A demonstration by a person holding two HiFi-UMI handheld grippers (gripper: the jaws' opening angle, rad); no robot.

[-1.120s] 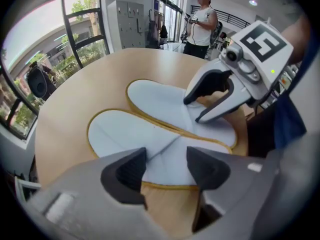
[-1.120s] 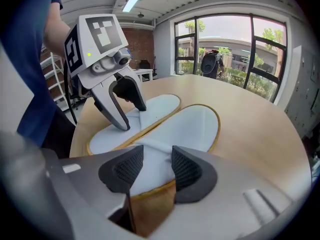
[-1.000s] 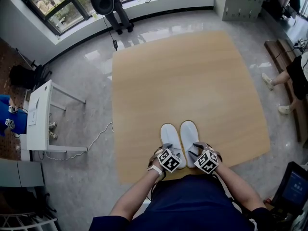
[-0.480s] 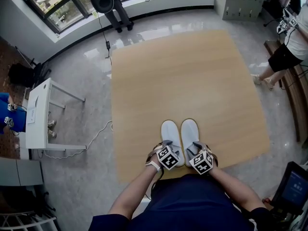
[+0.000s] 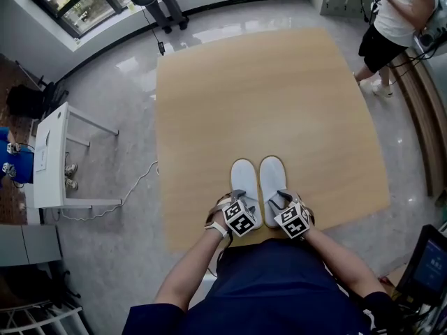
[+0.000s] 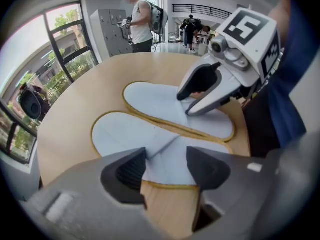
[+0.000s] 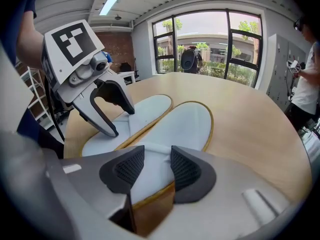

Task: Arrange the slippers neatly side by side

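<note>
**Pair lying heel-to-me, a gripper sitting at each heel**

The left slipper (image 5: 244, 180) and right slipper (image 5: 272, 176) are lying close together by the near edge of the table (image 5: 279, 89). Their long axes are running straight away from me, toes pointing outward. I am holding the left gripper (image 6: 167, 166) at the left heel, jaws apart and gripping nothing. The right gripper (image 7: 157, 166) is closing its jaws over the right heel, pads not yet pressing.
</note>
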